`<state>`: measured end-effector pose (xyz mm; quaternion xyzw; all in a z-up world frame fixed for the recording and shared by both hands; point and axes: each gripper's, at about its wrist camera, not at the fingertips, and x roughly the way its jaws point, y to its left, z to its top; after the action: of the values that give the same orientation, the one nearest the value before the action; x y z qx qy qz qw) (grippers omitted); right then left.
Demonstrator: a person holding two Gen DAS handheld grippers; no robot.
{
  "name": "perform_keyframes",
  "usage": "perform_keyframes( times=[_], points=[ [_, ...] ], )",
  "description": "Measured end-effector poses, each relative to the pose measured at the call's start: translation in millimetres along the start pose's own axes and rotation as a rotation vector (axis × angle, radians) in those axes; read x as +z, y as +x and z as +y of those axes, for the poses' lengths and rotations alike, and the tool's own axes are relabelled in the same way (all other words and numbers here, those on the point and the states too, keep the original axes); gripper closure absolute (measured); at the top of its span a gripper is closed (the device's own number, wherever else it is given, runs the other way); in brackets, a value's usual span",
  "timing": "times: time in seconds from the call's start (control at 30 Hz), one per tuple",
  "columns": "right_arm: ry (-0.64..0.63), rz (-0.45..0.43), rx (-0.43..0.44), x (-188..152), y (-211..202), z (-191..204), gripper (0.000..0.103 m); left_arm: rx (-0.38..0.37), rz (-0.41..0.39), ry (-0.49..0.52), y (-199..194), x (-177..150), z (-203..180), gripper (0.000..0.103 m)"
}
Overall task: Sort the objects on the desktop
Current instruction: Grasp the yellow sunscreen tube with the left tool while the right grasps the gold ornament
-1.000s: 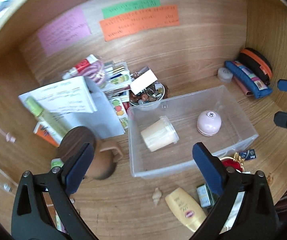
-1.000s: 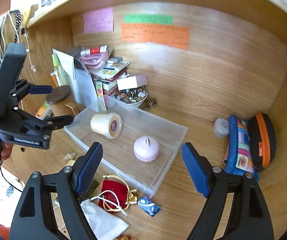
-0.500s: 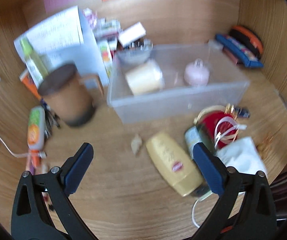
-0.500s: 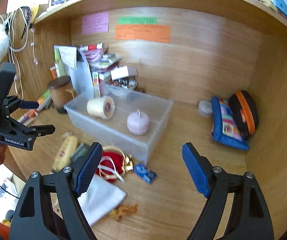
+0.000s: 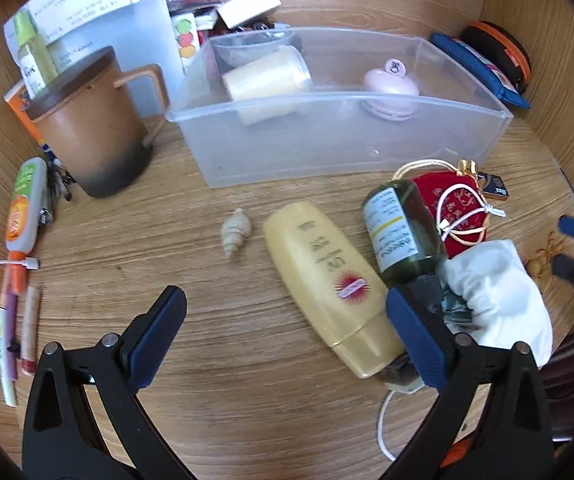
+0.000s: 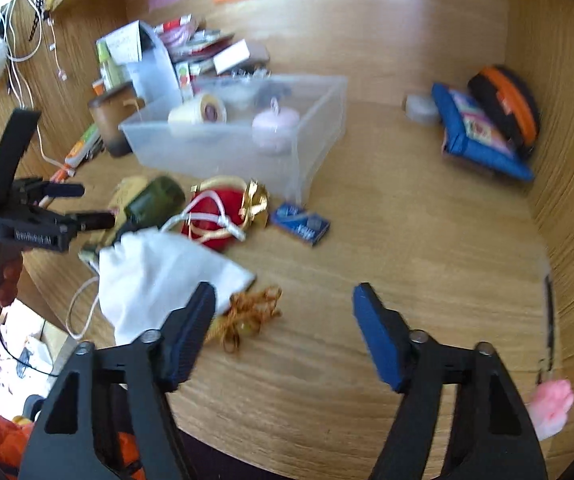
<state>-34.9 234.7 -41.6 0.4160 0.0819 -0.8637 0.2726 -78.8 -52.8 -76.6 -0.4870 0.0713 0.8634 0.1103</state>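
Note:
A clear plastic bin (image 5: 499,120) (image 6: 319,132) stands at the back and holds a cream roll (image 5: 265,78) and a pink round thing (image 5: 390,82). In front of it lie a yellow tube (image 5: 327,280), a dark green bottle (image 5: 401,224) (image 6: 151,200), a red pouch (image 5: 453,208) (image 6: 215,216), a white cloth (image 5: 499,292) (image 6: 155,280) and a small shell (image 5: 235,232). My left gripper (image 5: 285,320) is open low over the yellow tube's cap end. My right gripper (image 6: 283,320) is closing over bare desk, nothing between its jaws, beside a gold chain (image 6: 247,312).
A brown lidded mug (image 5: 91,120) stands left of the bin, with pens and a glue tube (image 5: 23,204) at the far left. Blue and black-orange cases (image 6: 487,128) lean at the back right. A small blue packet (image 6: 301,224) lies near the bin's corner. Wooden walls close three sides.
Both grippers came down and back toward the desk's front, so the loose things in front of the bin now fill both views. The right jaws stand narrower than before.

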Motion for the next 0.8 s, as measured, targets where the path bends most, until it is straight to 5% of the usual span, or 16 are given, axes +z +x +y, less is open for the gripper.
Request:
perform_keyframes(
  times=[0.27, 0.53, 0.6, 0.8],
  points=[
    [0.044, 0.027, 0.066, -8, 15, -3, 0.050, -0.005, 0.019, 0.034, 9, -1, -10, 0.002],
    [0.005, 0.027, 0.091, -7, 19, 12, 0.068, -0.022, 0.048, 0.009, 20, -3, -11, 0.003],
    [-0.031, 0.036, 0.077, -10, 26, 20, 0.077, -0.039, 0.055, 0.006, 23, -4, -11, 0.012],
    [-0.055, 0.022, 0.058, -13, 29, 26, 0.082, -0.041, 0.021, 0.047, 20, -3, -21, 0.040]
  ],
)
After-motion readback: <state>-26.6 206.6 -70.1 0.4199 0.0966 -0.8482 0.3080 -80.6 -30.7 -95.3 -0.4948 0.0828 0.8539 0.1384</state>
